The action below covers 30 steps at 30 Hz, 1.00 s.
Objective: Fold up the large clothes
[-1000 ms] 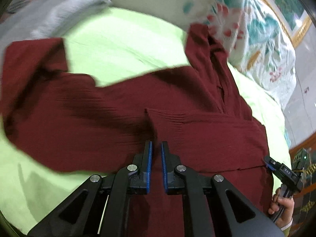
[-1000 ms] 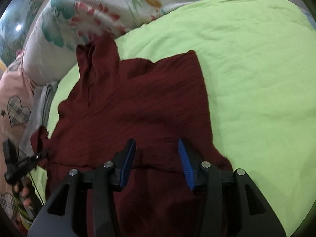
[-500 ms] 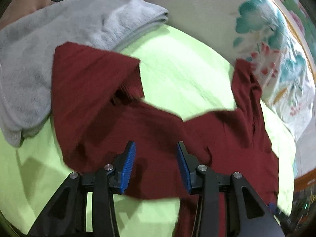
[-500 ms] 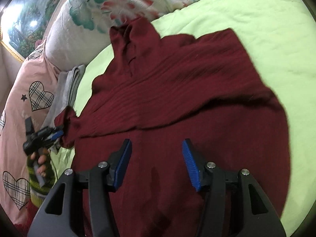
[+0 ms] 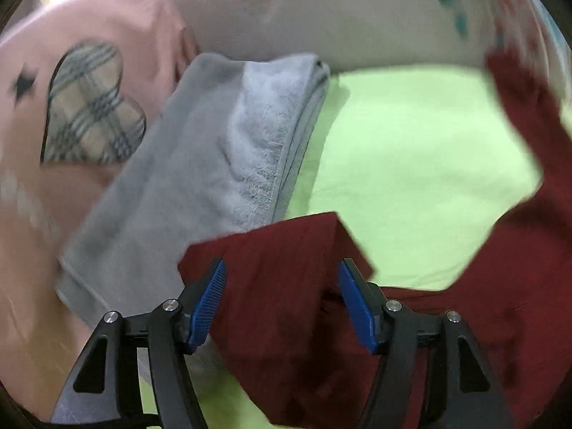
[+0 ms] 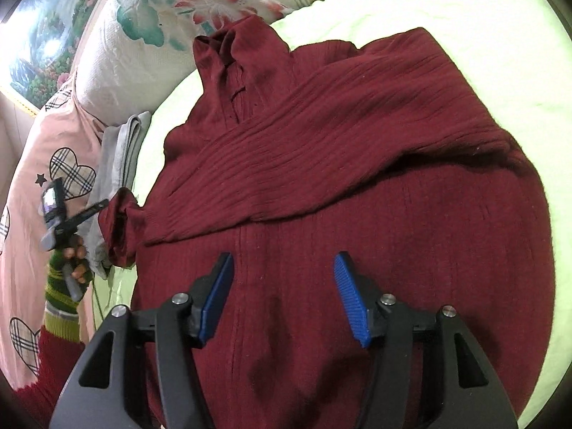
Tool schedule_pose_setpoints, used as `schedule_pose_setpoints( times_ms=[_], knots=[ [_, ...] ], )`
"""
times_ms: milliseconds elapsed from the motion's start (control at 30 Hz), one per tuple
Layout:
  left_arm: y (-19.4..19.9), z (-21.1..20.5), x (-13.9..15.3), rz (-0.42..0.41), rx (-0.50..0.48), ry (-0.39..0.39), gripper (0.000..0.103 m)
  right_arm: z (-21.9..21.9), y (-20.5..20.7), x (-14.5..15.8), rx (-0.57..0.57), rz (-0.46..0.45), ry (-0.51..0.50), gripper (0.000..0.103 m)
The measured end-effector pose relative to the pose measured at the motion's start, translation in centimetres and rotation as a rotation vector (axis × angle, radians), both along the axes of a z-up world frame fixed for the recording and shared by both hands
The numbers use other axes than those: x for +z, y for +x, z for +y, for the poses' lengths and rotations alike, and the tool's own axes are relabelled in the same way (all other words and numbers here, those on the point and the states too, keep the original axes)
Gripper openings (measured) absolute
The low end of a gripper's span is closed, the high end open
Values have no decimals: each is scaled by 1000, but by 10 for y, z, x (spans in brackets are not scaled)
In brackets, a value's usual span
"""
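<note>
Dark red sweater (image 6: 357, 186) flat on the green bed (image 6: 464, 7), one sleeve (image 6: 321, 136) folded across centre frame. Other sleeve (image 5: 286, 271) lower centre, apparently unfolded. Left gripper (image 5: 282, 304) and right gripper (image 6: 284, 296) released, jaws just widening, gripping nothing.

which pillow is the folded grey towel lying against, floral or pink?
The pink pillow, the one printed with plaid hearts. The grey towel lies along its edge; the white floral pillow sits further up, past the towel's far end.

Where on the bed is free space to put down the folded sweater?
Bare green sheet lies to the right of the red sweater. A smaller patch lies between the gray towel, white pillow and sweater. The left side is crowded.
</note>
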<state>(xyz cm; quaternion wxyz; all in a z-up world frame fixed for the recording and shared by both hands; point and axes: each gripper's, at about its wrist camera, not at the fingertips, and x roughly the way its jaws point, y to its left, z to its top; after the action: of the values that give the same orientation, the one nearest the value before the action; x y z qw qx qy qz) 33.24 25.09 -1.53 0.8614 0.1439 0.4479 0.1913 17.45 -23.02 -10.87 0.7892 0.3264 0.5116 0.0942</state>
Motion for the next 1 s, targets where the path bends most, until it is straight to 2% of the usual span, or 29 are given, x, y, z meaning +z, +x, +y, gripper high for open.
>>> schedule_pose_setpoints(
  times_ms=[100,200,233,300,333,367,500,567,667,733,833,933,1000],
  knots=[
    [19,-2,-18,67,-20,63,66,5,1,0,4,4,11,59],
    [33,0,-28,101,-40,33,65,8,1,-2,8,11,21,59],
    [39,1,-31,111,-35,29,60,9,2,-3,9,15,24,59],
    [43,7,-37,131,-24,5,5,10,1,-2,8,16,24,59],
    [44,9,-39,135,-16,-21,5,9,0,0,5,10,26,59],
    [40,15,-36,106,-16,-63,4,9,0,1,3,7,27,59],
    [11,21,-10,-31,-12,-154,3,5,-4,8,-3,-15,29,59],
    [-10,23,10,-117,-11,-267,3,3,-6,12,-12,-28,28,59],
    [-37,18,35,-229,-35,-486,3,2,-9,13,-23,-36,38,59],
    [-51,3,47,-286,-62,-582,3,3,-10,13,-25,-37,45,59],
    [-58,-27,59,-330,-124,-622,3,5,-15,17,-18,-47,50,59],
    [-59,-62,65,-332,-187,-729,3,-2,-22,25,-33,-65,45,59],
    [-62,-96,66,-328,-235,-773,3,-7,-24,25,-50,-67,49,59]
  ],
)
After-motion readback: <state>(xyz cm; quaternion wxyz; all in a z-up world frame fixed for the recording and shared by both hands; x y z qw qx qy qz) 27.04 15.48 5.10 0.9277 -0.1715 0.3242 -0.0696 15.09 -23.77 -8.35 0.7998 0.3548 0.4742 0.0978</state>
